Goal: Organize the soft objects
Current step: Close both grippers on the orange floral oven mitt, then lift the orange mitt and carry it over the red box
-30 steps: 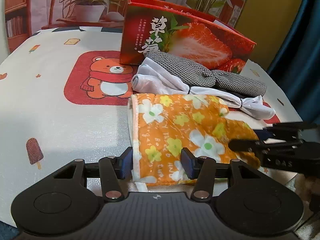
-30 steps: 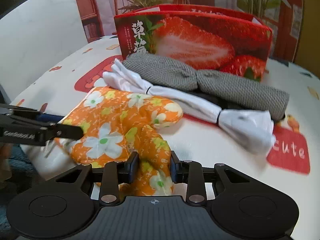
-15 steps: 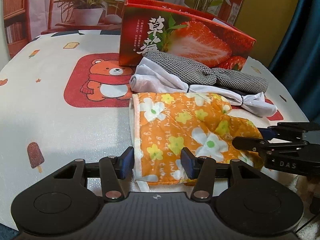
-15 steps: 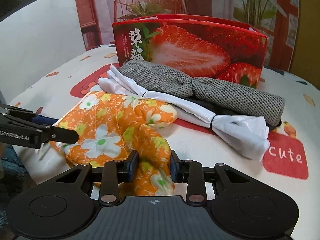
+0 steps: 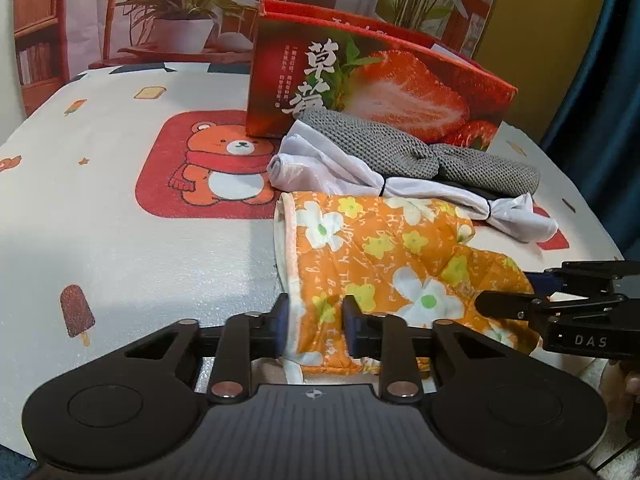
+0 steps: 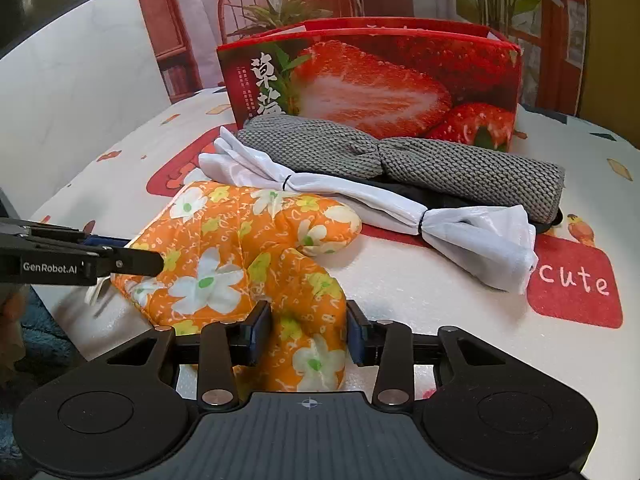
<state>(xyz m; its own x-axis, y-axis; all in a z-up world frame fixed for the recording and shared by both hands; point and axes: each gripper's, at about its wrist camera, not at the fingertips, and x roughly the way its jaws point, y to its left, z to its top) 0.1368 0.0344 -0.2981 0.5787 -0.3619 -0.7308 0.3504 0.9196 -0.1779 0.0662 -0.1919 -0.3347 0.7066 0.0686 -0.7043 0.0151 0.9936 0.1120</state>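
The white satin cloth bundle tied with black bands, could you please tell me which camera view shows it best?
The right wrist view: the white satin cloth bundle lies unobstructed, both black ties visible. In the left wrist view, the orange floral oven mitt hides its near edge.

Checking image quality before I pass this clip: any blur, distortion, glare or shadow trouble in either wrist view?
Left wrist view: sharp; fisheye bends the table edge; a soft shadow across the near tablecloth; no glare on the oven mitt. Right wrist view: sharp too; strawberry box evenly lit, corners vignetted black, background slightly washed out.
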